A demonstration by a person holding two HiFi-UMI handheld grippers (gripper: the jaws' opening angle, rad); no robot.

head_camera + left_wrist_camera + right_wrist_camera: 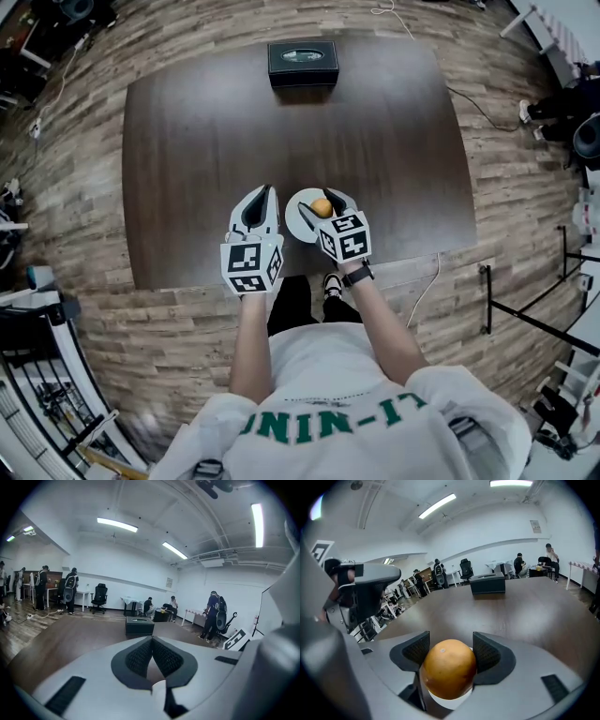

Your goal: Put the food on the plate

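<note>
An orange point(322, 208) sits between the pads of my right gripper point(322, 201), which is shut on it. The fruit point(449, 667) hangs just over a white plate point(299, 225) near the table's front edge, and a sliver of that plate point(446, 703) shows under it. I cannot tell whether the fruit touches the plate. My left gripper point(266, 193) is just left of the plate, above the table. Its jaws meet at the tip point(151, 640) with nothing between them.
A black box point(303, 63) stands at the far edge of the dark brown table point(281, 131), straight ahead of both grippers point(139, 625) point(487, 583). Beyond the table are people, office chairs and desks.
</note>
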